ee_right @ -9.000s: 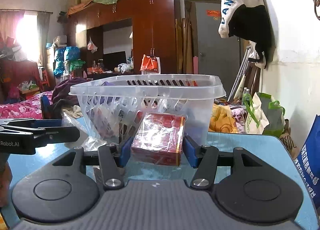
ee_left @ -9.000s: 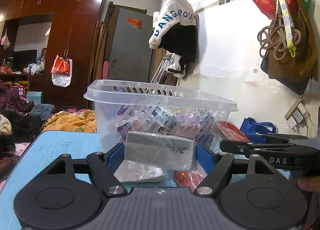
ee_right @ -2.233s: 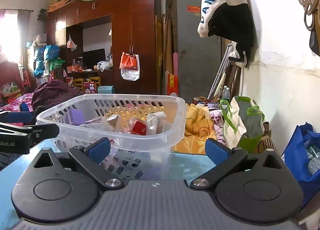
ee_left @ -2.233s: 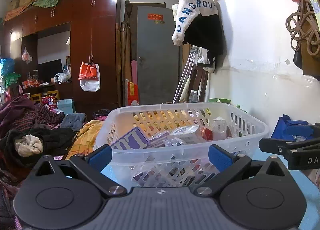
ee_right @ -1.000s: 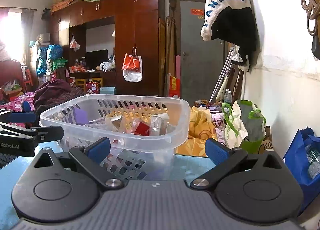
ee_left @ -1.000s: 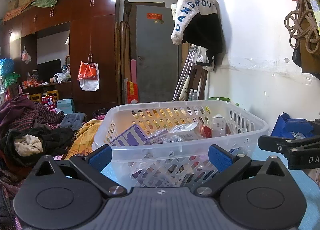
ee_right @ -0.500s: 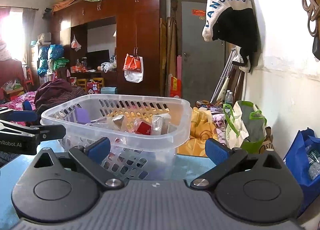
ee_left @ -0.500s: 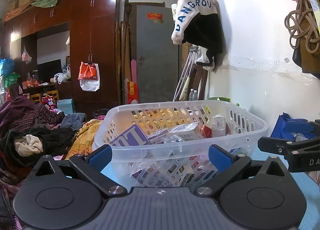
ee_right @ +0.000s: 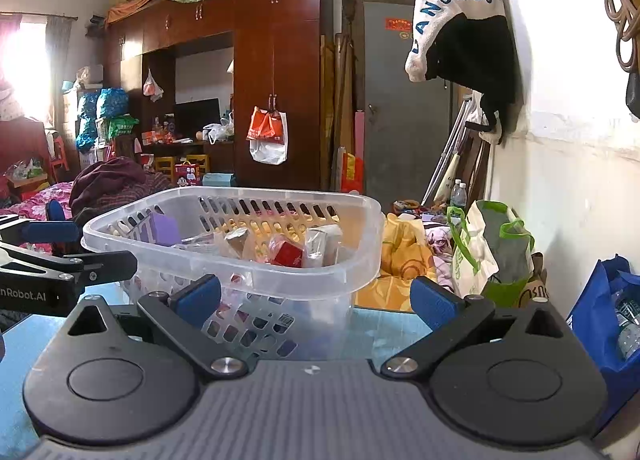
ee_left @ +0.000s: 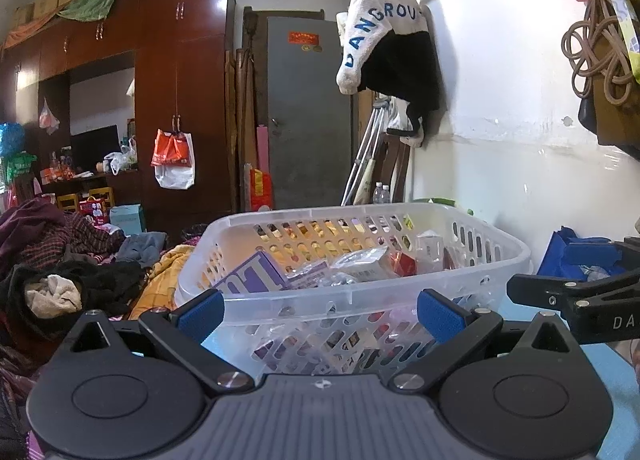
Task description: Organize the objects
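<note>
Basket (ee_left: 352, 296) of clear slotted plastic stands on the blue table (ee_right: 384, 324), and in both wrist views it is the largest thing near the cameras. In the left wrist view it fills the middle, straight ahead of the left gripper (ee_left: 320, 310); in the right wrist view the basket (ee_right: 256, 272) sits ahead and a little left of the right gripper (ee_right: 316, 298).

Left gripper: its two blue-padded fingers are spread wide, nothing between them, tips just short of the basket's near wall. Right gripper: fingers likewise spread wide and empty, tips near the basket's right corner. Each gripper shows in the other's view beside the basket: the right one (ee_left: 576, 296) at the right edge, the left one (ee_right: 60, 260) at the left edge.

Inside the basket lie several small packs, loosely heaped. A purple box (ee_left: 250, 276) leans against the left end, also seen from the right wrist (ee_right: 160, 227). Next to it are clear-wrapped packets (ee_left: 360, 264). A red box (ee_right: 286, 252) lies near the middle, with a pale carton (ee_right: 320, 240) upright just beside it. More packs show dimly through the slotted wall lower down; what they are I cannot tell.
</note>
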Tool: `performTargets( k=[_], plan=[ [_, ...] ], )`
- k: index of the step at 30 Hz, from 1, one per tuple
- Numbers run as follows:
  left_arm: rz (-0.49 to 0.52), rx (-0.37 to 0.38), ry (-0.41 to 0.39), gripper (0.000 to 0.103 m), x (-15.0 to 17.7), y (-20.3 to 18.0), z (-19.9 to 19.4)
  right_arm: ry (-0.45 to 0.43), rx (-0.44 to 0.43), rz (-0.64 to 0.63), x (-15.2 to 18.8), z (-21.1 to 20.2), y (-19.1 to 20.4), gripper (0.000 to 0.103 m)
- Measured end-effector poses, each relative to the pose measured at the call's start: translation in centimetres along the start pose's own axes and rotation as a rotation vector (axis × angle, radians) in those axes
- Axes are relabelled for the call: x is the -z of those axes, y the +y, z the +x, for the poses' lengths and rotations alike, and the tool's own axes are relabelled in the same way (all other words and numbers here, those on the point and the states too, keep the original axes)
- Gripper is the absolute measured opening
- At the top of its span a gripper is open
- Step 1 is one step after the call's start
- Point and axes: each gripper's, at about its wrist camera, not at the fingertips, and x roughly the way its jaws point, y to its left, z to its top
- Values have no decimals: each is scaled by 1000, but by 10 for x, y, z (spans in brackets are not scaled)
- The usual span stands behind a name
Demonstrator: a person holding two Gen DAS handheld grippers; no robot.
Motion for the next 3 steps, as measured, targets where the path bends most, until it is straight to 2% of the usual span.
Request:
performTargets(
  k=[3],
  plan=[
    [33,-27,-25,103,1,-5,-4,1,-2,-1,0,0,0,103]
  ],
)
